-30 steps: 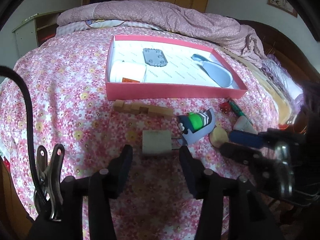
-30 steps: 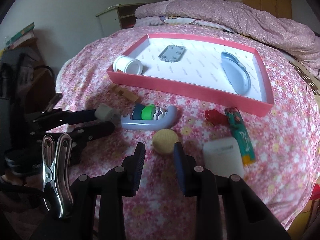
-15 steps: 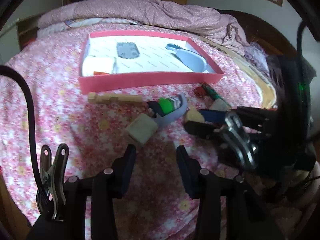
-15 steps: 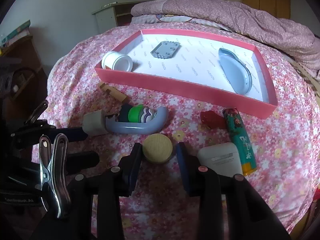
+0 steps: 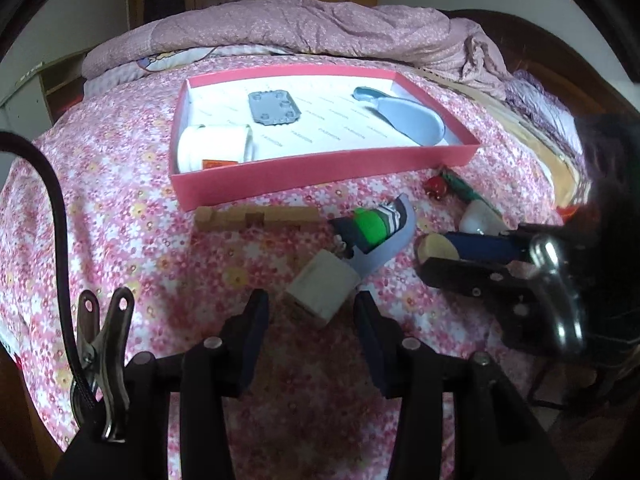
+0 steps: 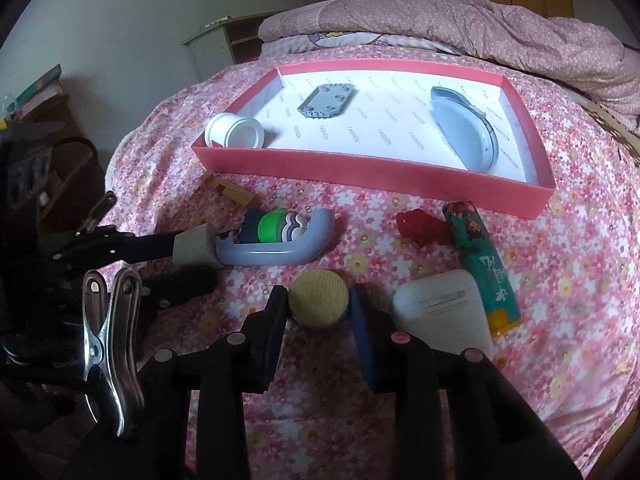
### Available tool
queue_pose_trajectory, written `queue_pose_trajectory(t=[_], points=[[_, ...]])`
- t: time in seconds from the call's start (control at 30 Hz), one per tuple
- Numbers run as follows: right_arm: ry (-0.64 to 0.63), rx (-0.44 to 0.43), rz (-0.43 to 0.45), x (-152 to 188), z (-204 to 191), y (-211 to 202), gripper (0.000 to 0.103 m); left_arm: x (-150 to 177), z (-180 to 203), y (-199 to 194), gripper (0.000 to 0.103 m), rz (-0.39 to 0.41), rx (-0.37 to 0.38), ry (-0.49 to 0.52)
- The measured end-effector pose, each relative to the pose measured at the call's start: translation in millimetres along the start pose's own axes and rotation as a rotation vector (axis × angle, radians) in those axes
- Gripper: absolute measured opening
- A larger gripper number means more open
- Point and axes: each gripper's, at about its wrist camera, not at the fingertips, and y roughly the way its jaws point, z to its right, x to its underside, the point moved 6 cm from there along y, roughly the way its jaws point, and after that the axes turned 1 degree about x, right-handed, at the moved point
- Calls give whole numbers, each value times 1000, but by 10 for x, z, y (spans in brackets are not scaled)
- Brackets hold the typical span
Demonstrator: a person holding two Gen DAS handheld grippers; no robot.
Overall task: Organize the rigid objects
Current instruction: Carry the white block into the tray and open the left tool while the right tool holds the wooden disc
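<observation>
A round wooden disc [image 6: 318, 298] lies on the flowered bedspread between the fingertips of my right gripper [image 6: 319, 300]. Its jaws are closing and the pads sit against the disc's sides. A pale grey cube [image 5: 322, 292] stands cornerwise between the tips of my left gripper [image 5: 312, 312]. The right fingertip touches the cube and the left one stands a little off, so the gripper is open. The pink box [image 5: 320, 176] with a white floor lies farther back. It holds a white cup [image 6: 236, 132], a grey plate [image 6: 326, 100] and a blue scoop [image 6: 464, 136].
In front of the box lie a notched wooden bar [image 5: 256, 216], a blue handle toy with a green part [image 6: 276, 240], a red piece [image 6: 420, 228], a printed lighter [image 6: 480, 264] and a white earbud case [image 6: 440, 308]. A rumpled quilt [image 5: 320, 28] is heaped beyond the box.
My left gripper has come forward, so the cube now sits between its tips. The right gripper has advanced until its fingers flank the wooden disc.
</observation>
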Motion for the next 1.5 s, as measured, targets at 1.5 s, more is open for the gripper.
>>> queue_pose_trajectory(t=[1.5], points=[[5, -86, 33, 56, -101, -132, 33, -665, -271, -365, 37, 152, -6, -100]])
